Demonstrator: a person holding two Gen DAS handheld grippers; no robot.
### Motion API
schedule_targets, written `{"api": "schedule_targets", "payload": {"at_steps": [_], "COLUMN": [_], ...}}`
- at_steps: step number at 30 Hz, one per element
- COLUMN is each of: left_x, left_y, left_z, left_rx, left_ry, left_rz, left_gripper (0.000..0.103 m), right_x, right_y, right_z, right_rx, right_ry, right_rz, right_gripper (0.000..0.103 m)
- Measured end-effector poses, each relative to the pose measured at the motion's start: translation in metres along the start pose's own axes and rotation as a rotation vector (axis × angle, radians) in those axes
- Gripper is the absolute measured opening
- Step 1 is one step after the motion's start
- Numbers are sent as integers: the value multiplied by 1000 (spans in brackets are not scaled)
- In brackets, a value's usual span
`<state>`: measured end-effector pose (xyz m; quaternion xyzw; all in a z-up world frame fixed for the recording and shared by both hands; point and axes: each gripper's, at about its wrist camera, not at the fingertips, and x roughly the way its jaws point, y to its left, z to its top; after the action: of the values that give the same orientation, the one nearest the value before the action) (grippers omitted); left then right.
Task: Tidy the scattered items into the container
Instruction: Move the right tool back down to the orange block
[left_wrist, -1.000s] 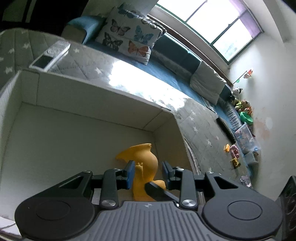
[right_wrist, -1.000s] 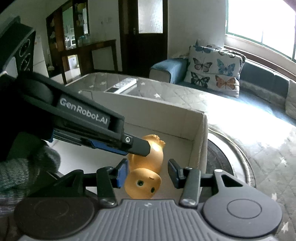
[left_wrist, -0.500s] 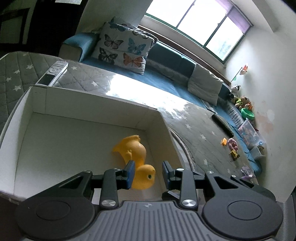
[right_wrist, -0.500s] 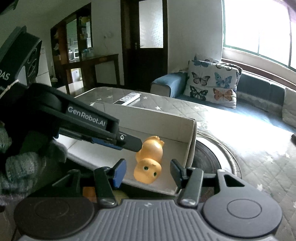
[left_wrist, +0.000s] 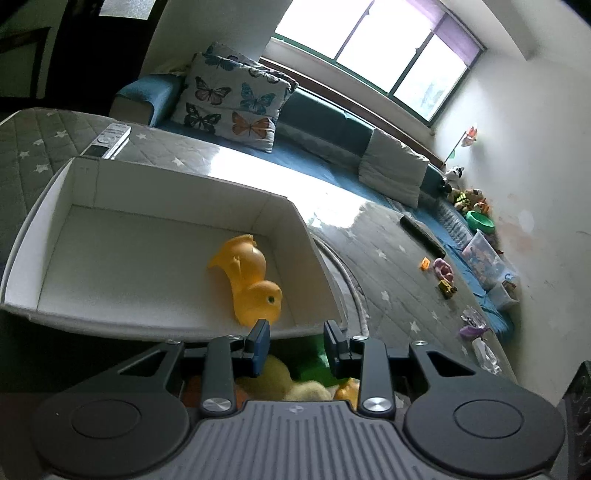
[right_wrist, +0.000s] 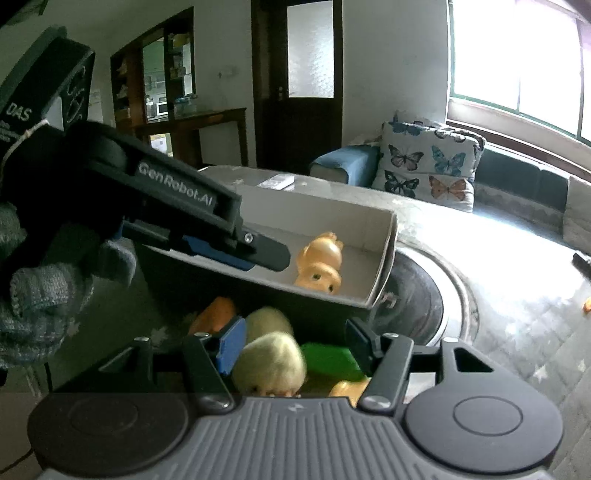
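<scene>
One orange rubber duck (left_wrist: 251, 280) lies on its side in the white tray (left_wrist: 110, 177), head toward the near wall, near the tray's right wall. No other item shows in the tray. Tray sits raised over a dark container (right_wrist: 317, 314) that holds more toys: pale yellow fuzzy toy (right_wrist: 269, 363), green block (right_wrist: 328, 360), another orange piece (right_wrist: 214, 317) at the left, all partly hidden by the tongs.

Left tongs (left_wrist: 295, 345) are spread apart, empty, just short of the tray's near wall. Right tongs (right_wrist: 291, 347) are also apart, gripping nothing, hanging over the container's toys. Right wrist view shows the left tool's body with "GenRobot.AI" in white; a label reading "DAS" sits higher up on it. Gloved hand (right_wrist: 44, 295) holds that tool.

White remote (left_wrist: 107, 140) lies on the quilted star-pattern mat (left_wrist: 388, 280) beyond the tray. Butterfly cushion (left_wrist: 236, 107) leans on the blue sofa. Small toys (left_wrist: 443, 273) are scattered far right on the mat.
</scene>
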<state>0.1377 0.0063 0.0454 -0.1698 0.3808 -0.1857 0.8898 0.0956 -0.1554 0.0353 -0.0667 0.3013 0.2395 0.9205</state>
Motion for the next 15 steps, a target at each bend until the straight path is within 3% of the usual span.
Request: {"api": "schedule_targets", "payload": {"at_steps": [15], "left_x": [-17], "left_y": [27], "left_z": [-21], "left_rx": [-88], "left_ry": [-14], "left_rz": [15], "left_gripper": [35], "right_x": [17], "right_y": [13], "right_z": [-15], "right_rx": [9], "right_ry": [33], "right_rz": [-8], "right_gripper": [61]}}
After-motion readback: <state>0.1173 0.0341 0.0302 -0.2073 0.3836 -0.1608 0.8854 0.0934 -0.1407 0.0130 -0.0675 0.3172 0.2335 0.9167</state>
